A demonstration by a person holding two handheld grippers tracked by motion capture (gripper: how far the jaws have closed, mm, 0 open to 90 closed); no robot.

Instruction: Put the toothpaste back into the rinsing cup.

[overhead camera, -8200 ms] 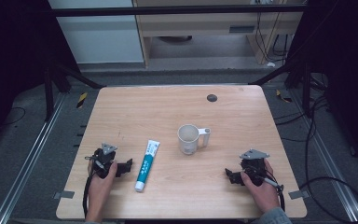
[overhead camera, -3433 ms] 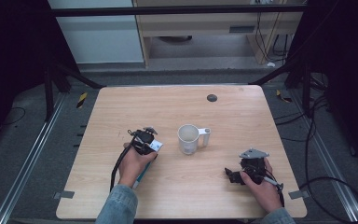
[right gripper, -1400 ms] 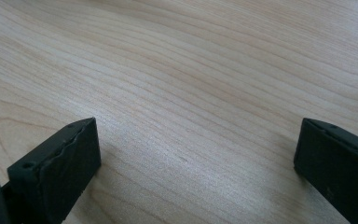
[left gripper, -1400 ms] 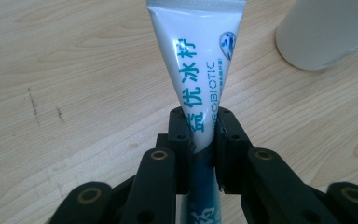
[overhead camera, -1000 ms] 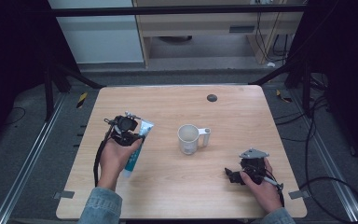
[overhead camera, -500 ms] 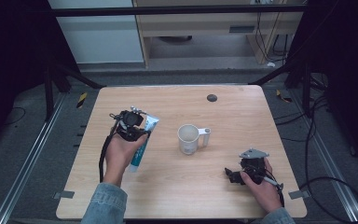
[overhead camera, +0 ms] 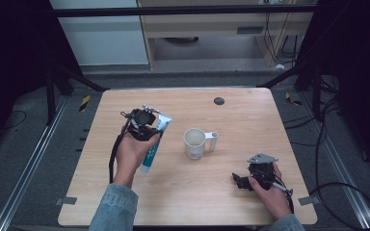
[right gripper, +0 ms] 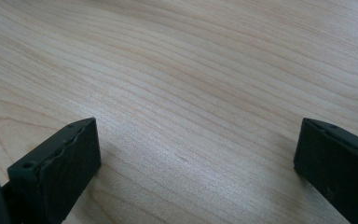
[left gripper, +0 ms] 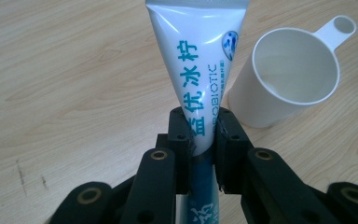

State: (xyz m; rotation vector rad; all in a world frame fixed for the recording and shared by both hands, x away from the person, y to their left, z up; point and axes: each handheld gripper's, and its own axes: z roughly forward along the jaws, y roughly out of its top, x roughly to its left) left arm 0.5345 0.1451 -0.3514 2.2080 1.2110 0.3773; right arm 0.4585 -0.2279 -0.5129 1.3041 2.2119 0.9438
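Toothpaste tube farther up than before

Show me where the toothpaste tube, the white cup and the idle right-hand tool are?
toothpaste tube (left gripper: 196,70), left gripper view, printed white body.
white cup (overhead camera: 194,143), high view, its side wall.
right tool (overhead camera: 244,181), high view, between its open tips.
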